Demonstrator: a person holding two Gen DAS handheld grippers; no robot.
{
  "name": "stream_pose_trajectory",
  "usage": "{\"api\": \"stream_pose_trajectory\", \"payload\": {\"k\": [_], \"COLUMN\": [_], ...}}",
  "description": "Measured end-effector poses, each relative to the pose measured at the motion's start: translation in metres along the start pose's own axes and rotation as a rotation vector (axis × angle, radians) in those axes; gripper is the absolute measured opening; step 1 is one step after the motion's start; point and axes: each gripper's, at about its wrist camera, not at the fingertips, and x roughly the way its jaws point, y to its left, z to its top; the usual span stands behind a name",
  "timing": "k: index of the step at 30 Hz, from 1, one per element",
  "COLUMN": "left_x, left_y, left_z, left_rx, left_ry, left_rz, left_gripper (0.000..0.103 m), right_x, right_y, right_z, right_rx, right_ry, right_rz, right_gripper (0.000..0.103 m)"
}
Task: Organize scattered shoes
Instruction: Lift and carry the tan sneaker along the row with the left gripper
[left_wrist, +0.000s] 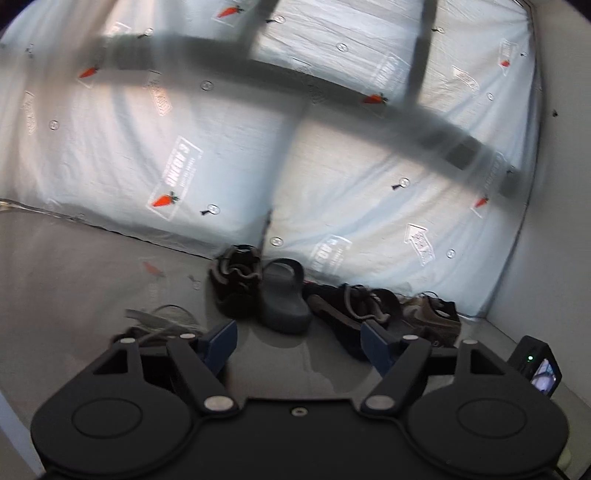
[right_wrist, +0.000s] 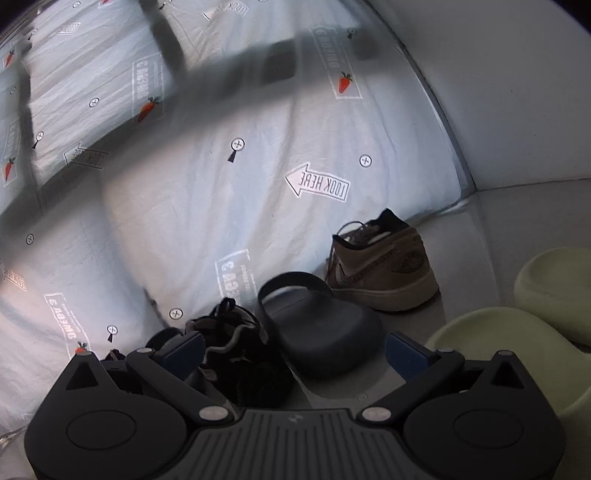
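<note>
My left gripper (left_wrist: 299, 341) is matte black: two round housings with raised discs, angled linkage arms pinned by silver rivets, one small screw at the centre, and blue finger pads (left_wrist: 221, 339). My right gripper (right_wrist: 293, 349) has the same black linkages, silver pins and blue pads (right_wrist: 400, 350), plus a grey ribbed centre plate.

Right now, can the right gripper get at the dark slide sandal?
Probably yes. The right gripper is open and empty, and the dark slide sandal lies just ahead on the floor; the black strappy sandal crowds its left side, though.
</note>
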Motion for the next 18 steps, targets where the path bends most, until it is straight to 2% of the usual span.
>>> {"api": "stream_pose_trajectory", "payload": {"k": [4,9,13,18], "left_x": [0.035,0.078,0.111,0.155], "left_y": [-0.028,-0.049,-0.060,-0.110], "left_z": [-0.005,-0.013,-0.016,-0.014], "left_rx": [0.019,-0.001,-0.055,-0.050], "left_ry": [0.050,0.107,0.156,0.177], "left_rz": [-0.060,-0.070,-0.063,-0.153], "left_gripper": [0.075,0.075,0.075,0.075], "right_x": [-0.001,0.010,0.022,0.030], "right_y": [-0.013,-0.049,-0.086,-0.110], "right_z": [0.011,0.028,0.045,0.056], "right_rx": [-0.088,-0.084,-0.070,-0.060], "right_ry": [-0.036,-0.003,-0.002,-0.012], "right_rz": [-0.079,-0.059,-0.098,-0.111], "right_gripper": [0.103,0.103,0.103,0.103]}}
